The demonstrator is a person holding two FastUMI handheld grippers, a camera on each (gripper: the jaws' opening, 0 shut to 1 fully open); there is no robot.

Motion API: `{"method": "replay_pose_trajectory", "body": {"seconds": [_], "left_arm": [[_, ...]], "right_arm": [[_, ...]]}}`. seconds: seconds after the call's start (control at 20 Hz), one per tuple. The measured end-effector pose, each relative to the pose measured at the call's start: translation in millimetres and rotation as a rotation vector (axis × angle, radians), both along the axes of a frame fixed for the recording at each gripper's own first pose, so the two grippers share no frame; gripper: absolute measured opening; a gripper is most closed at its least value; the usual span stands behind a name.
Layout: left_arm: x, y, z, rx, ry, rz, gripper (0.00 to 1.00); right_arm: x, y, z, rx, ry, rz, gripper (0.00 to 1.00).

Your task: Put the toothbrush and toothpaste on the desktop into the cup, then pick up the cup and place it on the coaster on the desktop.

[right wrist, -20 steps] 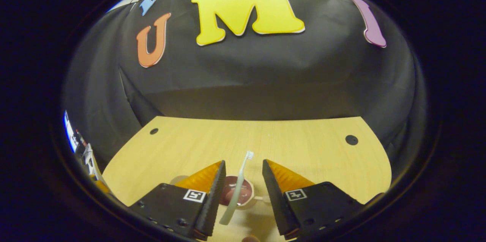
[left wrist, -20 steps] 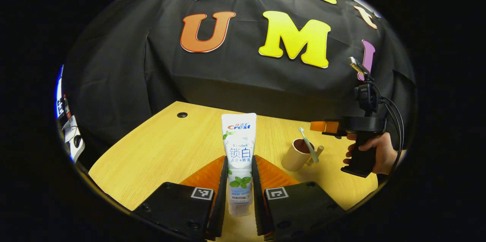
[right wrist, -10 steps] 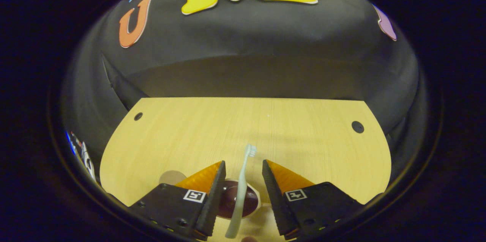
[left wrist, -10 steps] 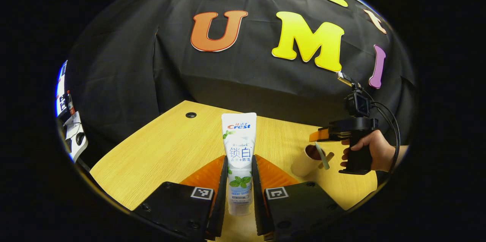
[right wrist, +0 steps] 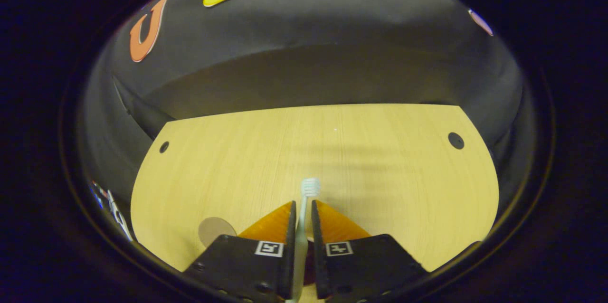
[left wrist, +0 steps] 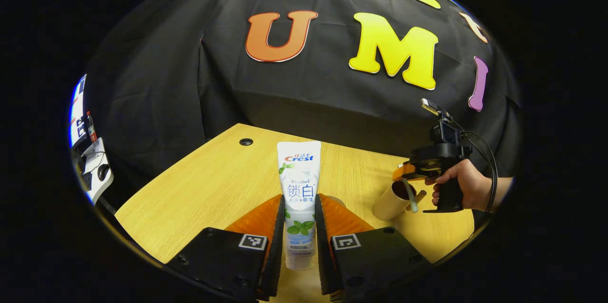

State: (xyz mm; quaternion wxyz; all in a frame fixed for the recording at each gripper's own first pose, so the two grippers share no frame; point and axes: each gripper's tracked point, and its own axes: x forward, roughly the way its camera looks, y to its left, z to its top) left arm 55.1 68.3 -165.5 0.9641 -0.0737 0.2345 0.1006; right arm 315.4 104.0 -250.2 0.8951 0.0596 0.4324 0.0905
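A white toothpaste tube [left wrist: 299,189] stands upright between the fingers of my left gripper [left wrist: 299,197], which is shut on it above the wooden desk [left wrist: 213,184]. To the right stands the beige cup [left wrist: 392,201] with a dark red inside, and the toothbrush [left wrist: 411,200] leans in it. A hand [left wrist: 463,182] holds my right gripper [left wrist: 403,172] just over the cup's mouth. In the right gripper view my right gripper [right wrist: 301,205] is shut on the pale toothbrush [right wrist: 308,186], whose bristle head pokes out past the fingertips. The round grey coaster [right wrist: 214,230] lies on the desk to the left.
The desk [right wrist: 380,175] ends at the black cloth wall behind. It has small cable holes at the back left [right wrist: 164,146] and back right [right wrist: 456,140]. Some equipment [left wrist: 88,151] stands off the desk at the far left.
My right gripper has dropped toward the cup and gone from open to shut on the toothbrush. My left gripper keeps the toothpaste and has drifted slightly.
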Motion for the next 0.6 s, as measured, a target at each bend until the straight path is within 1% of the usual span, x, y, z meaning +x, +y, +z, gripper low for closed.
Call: {"method": "replay_pose_trajectory", "body": {"seconds": [0.05,0.15,0.2,0.25,0.35,0.45,0.6], "left_arm": [[0.5,-0.5,-1.8,-0.004,0.003,0.000,0.36],[0.0,-2.3,-1.8,-0.009,0.006,-0.004,0.36],[-0.2,-3.0,-1.2,-0.010,0.006,-0.007,0.36],[-1.2,-4.2,-1.9,-0.010,0.006,-0.011,0.36],[-2.2,-4.7,-1.8,-0.013,0.005,-0.016,0.36],[-3.9,-5.4,0.0,-0.005,-0.003,-0.017,0.36],[-5.5,-8.4,3.5,-0.002,-0.010,-0.030,0.36]], "right_arm": [[-4.8,2.7,0.8,0.017,0.009,0.000,0.10],[-5.1,3.6,0.7,0.034,0.015,0.002,0.02],[-3.5,3.7,0.6,0.046,0.010,0.000,0.02],[-6.2,4.2,9.2,0.074,0.008,-0.001,0.00],[-2.6,2.3,24.5,0.111,-0.029,-0.012,0.00],[2.7,-1.2,40.9,0.143,-0.089,-0.025,0.00],[9.1,-9.2,68.1,0.140,-0.198,-0.015,0.00]]}}
